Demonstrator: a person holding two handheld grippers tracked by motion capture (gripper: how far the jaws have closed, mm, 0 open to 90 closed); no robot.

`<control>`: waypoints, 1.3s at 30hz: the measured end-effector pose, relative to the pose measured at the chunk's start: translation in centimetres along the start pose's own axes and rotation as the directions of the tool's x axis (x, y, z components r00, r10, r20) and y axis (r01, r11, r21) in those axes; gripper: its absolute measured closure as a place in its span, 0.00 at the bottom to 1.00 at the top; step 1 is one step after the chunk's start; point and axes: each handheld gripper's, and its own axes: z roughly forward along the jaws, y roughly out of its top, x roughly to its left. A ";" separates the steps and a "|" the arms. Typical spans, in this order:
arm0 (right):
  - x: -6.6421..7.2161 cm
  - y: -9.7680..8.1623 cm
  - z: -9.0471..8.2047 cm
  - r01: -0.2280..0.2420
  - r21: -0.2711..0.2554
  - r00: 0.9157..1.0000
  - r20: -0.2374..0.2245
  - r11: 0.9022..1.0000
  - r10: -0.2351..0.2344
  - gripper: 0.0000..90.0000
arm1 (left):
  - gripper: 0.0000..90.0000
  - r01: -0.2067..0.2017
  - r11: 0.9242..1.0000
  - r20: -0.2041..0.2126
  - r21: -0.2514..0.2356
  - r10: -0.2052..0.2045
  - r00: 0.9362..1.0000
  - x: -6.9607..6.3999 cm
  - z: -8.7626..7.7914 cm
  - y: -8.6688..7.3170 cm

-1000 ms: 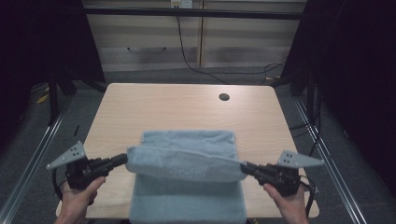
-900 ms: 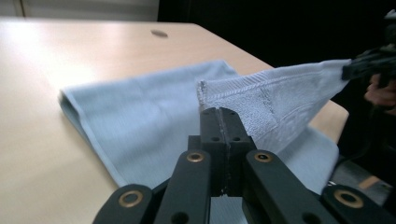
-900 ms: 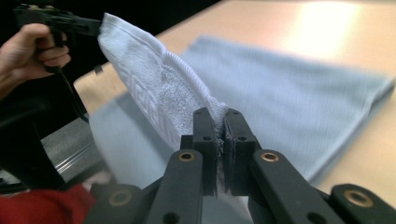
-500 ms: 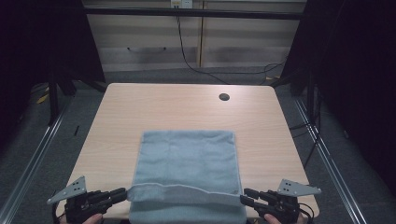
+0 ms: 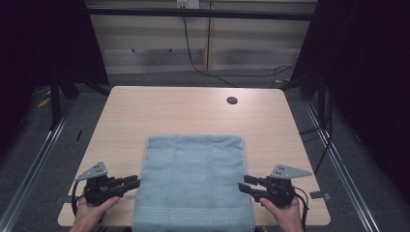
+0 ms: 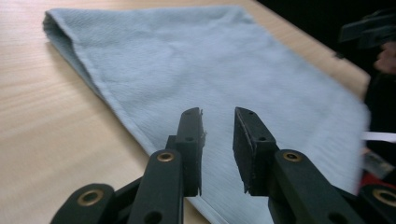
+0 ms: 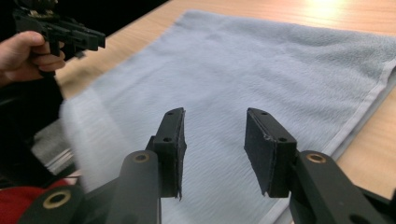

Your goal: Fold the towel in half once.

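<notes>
A light blue folded towel (image 5: pixel 193 179) lies flat on the wooden table (image 5: pixel 169 111), its near end with a woven border hanging at the front edge. My left gripper (image 5: pixel 136 182) sits just off the towel's left edge. Its jaws have just been opening and stand apart with nothing pinched; the towel (image 6: pixel 187 60) lies beyond my left gripper (image 6: pixel 218 112). My right gripper (image 5: pixel 243 184) is at the towel's right edge. Its jaws have also just been opening, and my right gripper (image 7: pixel 212 112) is empty over the towel (image 7: pixel 261 60).
A dark round hole (image 5: pixel 232 100) marks the table's far right part. Bare wood stretches behind the towel and along both sides. Cabinets and hanging cables (image 5: pixel 193 53) stand beyond the far edge. In the right gripper view, the left gripper (image 7: pixel 88 39) shows at the top left.
A second ago both grippers held the towel's edge raised above the table. They sank toward the front edge, let go, and the towel now lies flat.
</notes>
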 end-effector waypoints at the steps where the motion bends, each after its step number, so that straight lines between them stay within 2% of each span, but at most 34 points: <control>1: -0.3 0.2 0.4 0.010 0.006 1.000 0.005 1.000 -0.010 0.66 | 0.81 -0.004 1.000 -0.006 0.003 0.004 1.000 0.3 0.4 0.3; 4: -1.5 1.0 2.0 0.023 0.032 0.999 0.033 0.999 -0.024 0.67 | 0.81 -0.012 1.000 -0.024 0.011 0.012 1.000 0.6 1.3 1.2; 6: -2.2 1.5 3.1 0.026 0.055 0.998 0.049 0.998 -0.028 0.67 | 0.81 -0.012 1.000 -0.019 0.024 0.012 1.000 0.8 1.9 1.7; 7: -2.4 1.7 3.5 0.030 0.058 0.998 0.050 0.998 -0.033 0.67 | 0.81 -0.024 0.999 -0.038 0.041 0.026 0.999 0.7 2.4 1.8; 9: -2.6 1.9 4.4 0.034 0.079 0.997 0.066 0.996 -0.040 0.67 | 0.81 -0.037 0.997 -0.031 0.068 0.039 0.999 0.6 3.0 1.9; 10: -2.5 1.9 4.8 0.039 0.089 0.997 0.061 0.995 -0.044 0.68 | 0.81 -0.047 0.995 -0.043 0.083 0.050 0.998 0.4 3.5 1.8; 12: -2.3 1.6 5.7 0.059 0.130 0.995 0.069 0.990 -0.069 0.68 | 0.82 -0.078 0.989 -0.055 0.122 0.086 0.995 0.0 4.3 1.2; 14: -2.2 1.2 6.5 0.077 0.181 0.993 0.078 0.980 -0.093 0.69 | 0.82 -0.075 0.985 -0.072 0.152 0.087 0.994 0.0 4.9 0.8; 18: -2.6 0.8 7.6 0.085 0.232 0.988 0.107 0.969 -0.112 0.69 | 0.80 -0.080 0.981 -0.092 0.179 0.098 0.991 0.2 5.5 0.7; 19: -2.8 0.7 7.8 0.085 0.248 0.986 0.115 0.965 -0.117 0.69 | 0.80 -0.078 0.982 -0.091 0.174 0.095 0.991 0.2 5.7 0.6; 20: -3.0 0.6 8.0 0.080 0.247 0.988 0.110 0.966 -0.110 0.69 | 0.80 -0.071 0.983 -0.086 0.170 0.087 0.992 0.2 5.8 0.6; 21: -3.2 0.7 8.0 0.076 0.241 0.989 0.109 0.968 -0.105 0.70 | 0.80 -0.076 0.982 -0.090 0.176 0.093 0.992 0.2 5.7 0.6; 26: -2.9 0.4 7.9 0.088 0.249 0.986 0.116 0.964 -0.120 0.70 | 0.81 -0.083 0.980 -0.081 0.182 0.099 0.992 -0.5 5.5 0.2; 29: -2.7 0.1 7.5 0.085 0.249 0.987 0.113 0.965 -0.116 0.70 | 0.83 -0.066 0.980 -0.044 0.188 0.076 0.996 -1.2 4.8 -0.5; 30: -2.6 -0.1 7.3 0.083 0.241 0.988 0.105 0.967 -0.111 0.70 | 0.83 -0.073 0.978 -0.037 0.195 0.082 0.996 -1.4 4.6 -0.7; 34: -1.8 -0.7 6.6 0.090 0.251 0.989 0.093 0.964 -0.117 0.70 | 0.83 -0.097 0.975 -0.018 0.202 0.103 0.994 -2.4 4.0 -1.4; 35: -1.6 -0.8 6.4 0.089 0.254 0.989 0.092 0.963 -0.116 0.70 | 0.83 -0.079 0.976 -0.014 0.203 0.084 0.996 -2.6 3.8 -1.6; 37: -1.2 -1.2 5.9 0.088 0.256 0.990 0.087 0.963 -0.113 0.70 | 0.83 -0.118 0.971 -0.005 0.206 0.121 0.993 -3.1 3.6 -1.9; 39: -0.6 -1.6 5.4 0.094 0.257 0.989 0.086 0.962 -0.119 0.70 | 0.83 -0.095 0.974 0.001 0.208 0.097 0.995 -3.2 3.3 -2.1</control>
